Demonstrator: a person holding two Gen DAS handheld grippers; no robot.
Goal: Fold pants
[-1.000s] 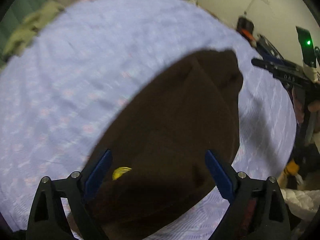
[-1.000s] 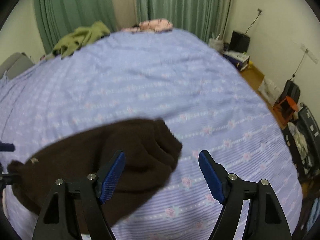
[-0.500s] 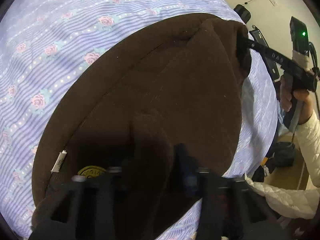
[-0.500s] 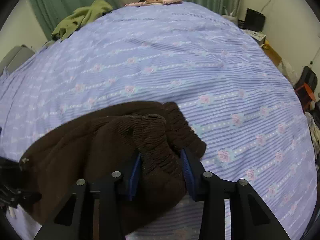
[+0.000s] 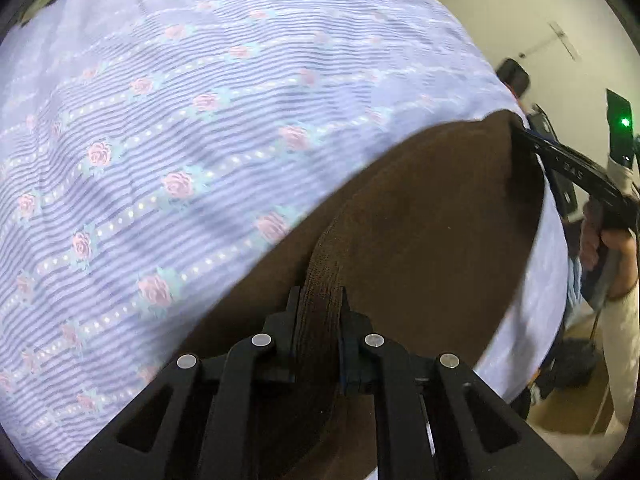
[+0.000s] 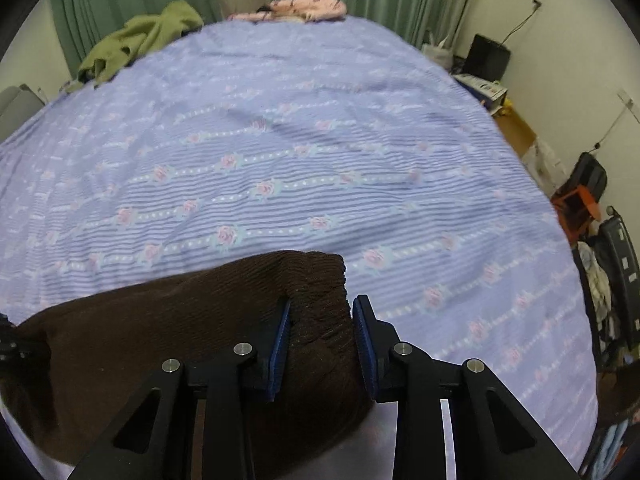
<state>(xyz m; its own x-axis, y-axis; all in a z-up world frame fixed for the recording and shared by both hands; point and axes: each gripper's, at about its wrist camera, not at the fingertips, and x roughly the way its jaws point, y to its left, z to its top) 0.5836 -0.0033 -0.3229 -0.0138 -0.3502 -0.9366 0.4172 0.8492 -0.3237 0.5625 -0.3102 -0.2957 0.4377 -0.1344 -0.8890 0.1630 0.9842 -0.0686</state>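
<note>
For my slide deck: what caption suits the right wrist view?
Right gripper closing on a bunched corner of brown corduroy pants on a floral bedspread.

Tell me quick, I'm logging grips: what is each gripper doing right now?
Left gripper: shut on a fold of the brown pants.
Right gripper: jaws closing on the pants' ribbed edge, pads pressing it.

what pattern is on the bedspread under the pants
Lilac stripes with rows of pink roses and white dots on the bedspread; clearest in the right wrist view.
</note>
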